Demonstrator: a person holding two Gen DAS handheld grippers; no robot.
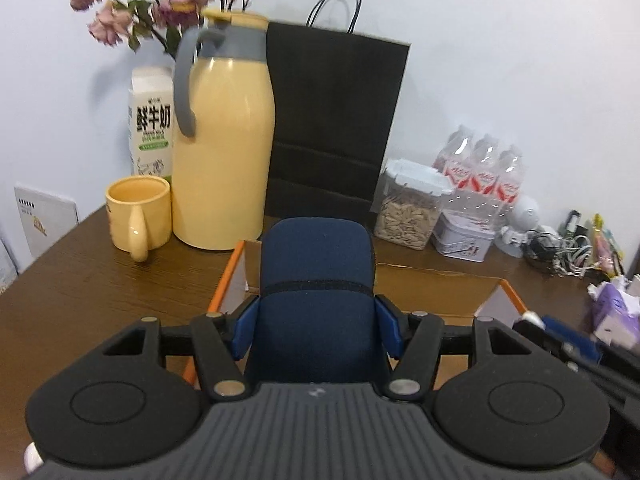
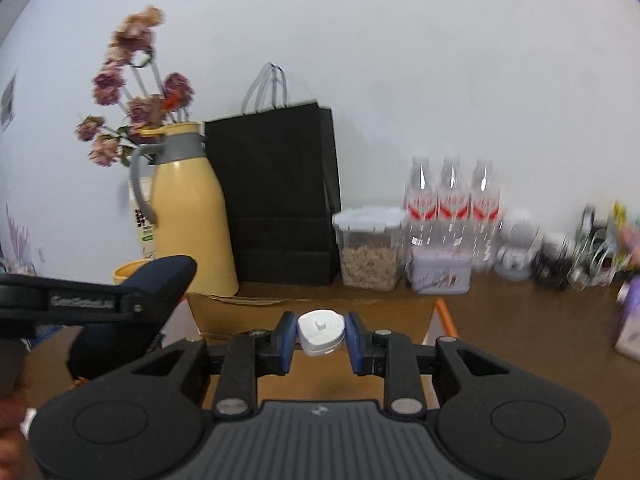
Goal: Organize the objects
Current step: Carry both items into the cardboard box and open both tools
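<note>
Your left gripper (image 1: 318, 320) level above box (image 1: 440, 292), fingers clamped on blue case (image 1: 318, 264); right gripper (image 2: 320, 334) alongside, fingers clamped on white cap (image 2: 321, 330).

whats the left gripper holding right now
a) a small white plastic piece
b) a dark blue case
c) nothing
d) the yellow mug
b: in the left wrist view the left gripper has its jaws clamped on the sides of a dark blue case held over the cardboard box, while the yellow mug stands untouched on the table.
</note>
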